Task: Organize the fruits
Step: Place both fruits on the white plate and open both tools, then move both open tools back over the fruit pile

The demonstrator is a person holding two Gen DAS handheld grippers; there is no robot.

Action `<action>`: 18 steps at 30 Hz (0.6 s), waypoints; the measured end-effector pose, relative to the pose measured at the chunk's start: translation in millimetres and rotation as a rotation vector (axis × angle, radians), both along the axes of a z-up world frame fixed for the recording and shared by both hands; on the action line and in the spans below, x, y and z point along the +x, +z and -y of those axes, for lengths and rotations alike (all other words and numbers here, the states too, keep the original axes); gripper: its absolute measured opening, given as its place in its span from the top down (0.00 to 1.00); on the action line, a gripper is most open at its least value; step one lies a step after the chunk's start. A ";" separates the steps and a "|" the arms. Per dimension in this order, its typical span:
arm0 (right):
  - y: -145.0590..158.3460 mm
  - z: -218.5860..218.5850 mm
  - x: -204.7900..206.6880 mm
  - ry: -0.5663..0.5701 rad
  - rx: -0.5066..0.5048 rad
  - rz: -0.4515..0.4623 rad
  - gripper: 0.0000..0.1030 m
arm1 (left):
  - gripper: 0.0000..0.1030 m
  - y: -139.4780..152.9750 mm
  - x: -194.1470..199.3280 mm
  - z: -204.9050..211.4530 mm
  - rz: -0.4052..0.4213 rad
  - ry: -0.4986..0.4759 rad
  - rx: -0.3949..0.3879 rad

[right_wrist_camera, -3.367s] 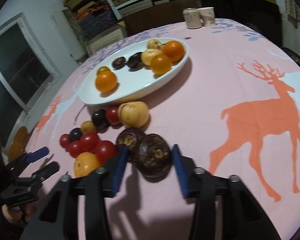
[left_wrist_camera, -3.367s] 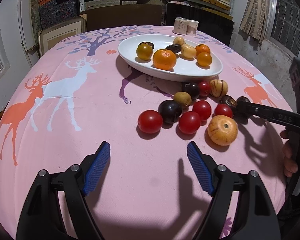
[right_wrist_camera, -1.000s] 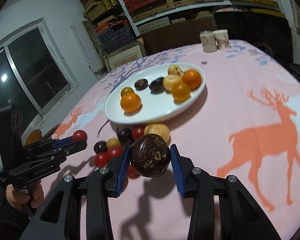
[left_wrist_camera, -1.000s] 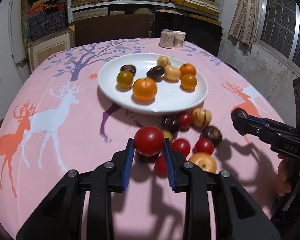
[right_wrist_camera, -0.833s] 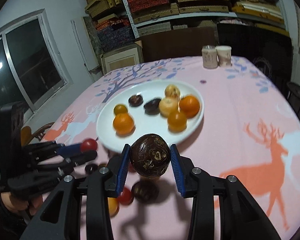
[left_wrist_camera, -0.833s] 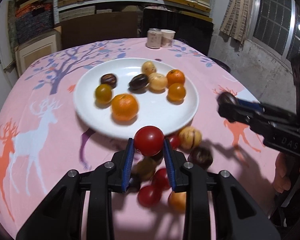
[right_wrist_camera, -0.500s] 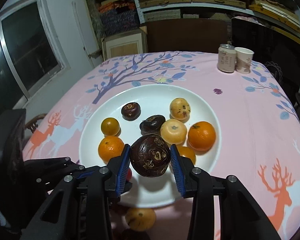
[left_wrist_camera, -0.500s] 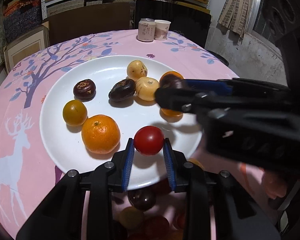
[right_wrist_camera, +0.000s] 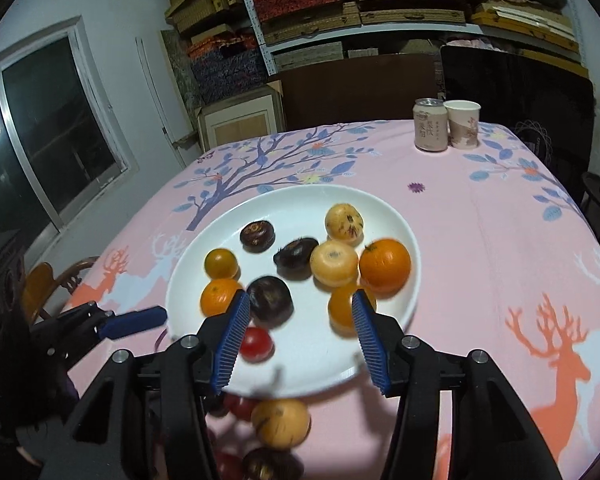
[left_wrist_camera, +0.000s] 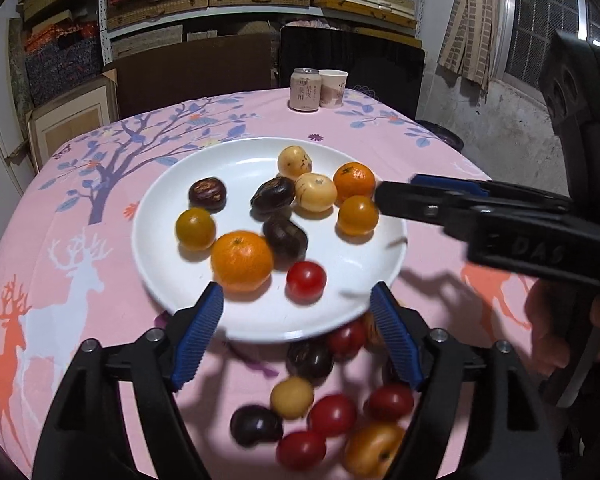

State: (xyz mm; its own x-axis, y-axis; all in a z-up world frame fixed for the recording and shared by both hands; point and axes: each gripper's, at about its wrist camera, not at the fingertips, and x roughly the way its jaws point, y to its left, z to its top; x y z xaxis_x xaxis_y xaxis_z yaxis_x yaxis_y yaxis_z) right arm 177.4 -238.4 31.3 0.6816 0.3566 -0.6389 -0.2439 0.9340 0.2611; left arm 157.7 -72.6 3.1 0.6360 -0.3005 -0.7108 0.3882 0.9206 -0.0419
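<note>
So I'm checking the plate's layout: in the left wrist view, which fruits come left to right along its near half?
Small yellow-orange fruit → big orange → red tomato → small orange fruit.

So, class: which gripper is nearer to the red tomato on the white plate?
Left. The left gripper hangs open just short of the red tomato; the right gripper, jaws opening, sits off toward the white plate's rim.

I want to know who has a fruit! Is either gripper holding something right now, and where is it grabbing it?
Nothing is held. The left gripper and right gripper are both opening with nothing between them; the red tomato and the dark fruit lie on the white plate.
</note>
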 end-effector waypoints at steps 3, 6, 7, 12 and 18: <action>-5.6 6.1 -29.4 0.000 0.014 -0.017 0.48 | 0.22 -1.3 -23.7 -23.6 -0.006 0.022 -0.006; -18.1 -3.0 -69.6 0.028 -0.008 -0.037 0.48 | 0.19 -6.1 -45.5 -50.4 -0.013 0.075 -0.016; -21.9 -9.2 -80.8 0.057 -0.014 -0.040 0.48 | 0.19 -9.1 -50.7 -58.4 -0.017 0.095 -0.019; -46.5 -51.3 -121.6 0.208 -0.029 -0.097 0.48 | 0.19 -33.0 -65.5 -88.7 -0.092 0.174 -0.043; -55.4 -79.8 -122.6 0.200 -0.098 -0.113 0.47 | 0.19 -43.0 -80.7 -88.7 -0.096 0.184 -0.020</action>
